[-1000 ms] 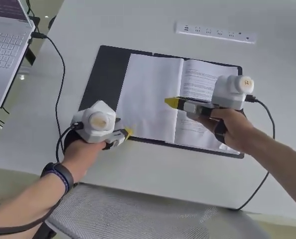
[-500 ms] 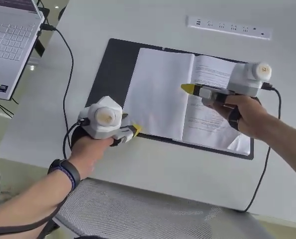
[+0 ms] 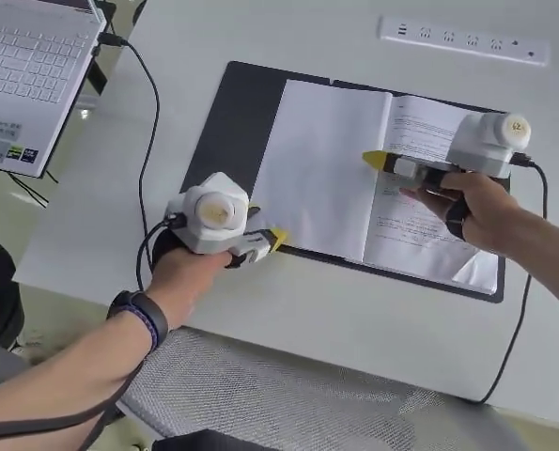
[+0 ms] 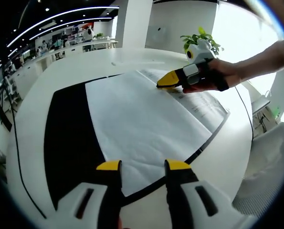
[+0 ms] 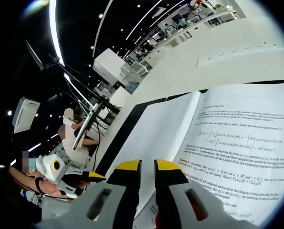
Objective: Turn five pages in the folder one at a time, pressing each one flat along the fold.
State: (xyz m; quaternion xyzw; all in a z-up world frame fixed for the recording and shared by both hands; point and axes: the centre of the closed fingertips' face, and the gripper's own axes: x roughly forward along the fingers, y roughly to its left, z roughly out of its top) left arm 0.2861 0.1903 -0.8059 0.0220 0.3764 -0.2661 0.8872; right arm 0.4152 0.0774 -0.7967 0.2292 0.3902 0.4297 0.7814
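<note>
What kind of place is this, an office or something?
Probably an open-plan office or lab: a laptop and a power strip sit on a white workbench, with long ceiling light strips overhead.

Your right gripper [image 3: 374, 160] hangs over the fold of the folder [image 3: 227, 132], with your left gripper [image 3: 275, 239] down by the near corner of the blank page [image 3: 321, 169].

White table [image 3: 354, 310]: open black folder [image 3: 232, 122], power strip [image 3: 462, 40], black cable [image 3: 156, 113].
</note>
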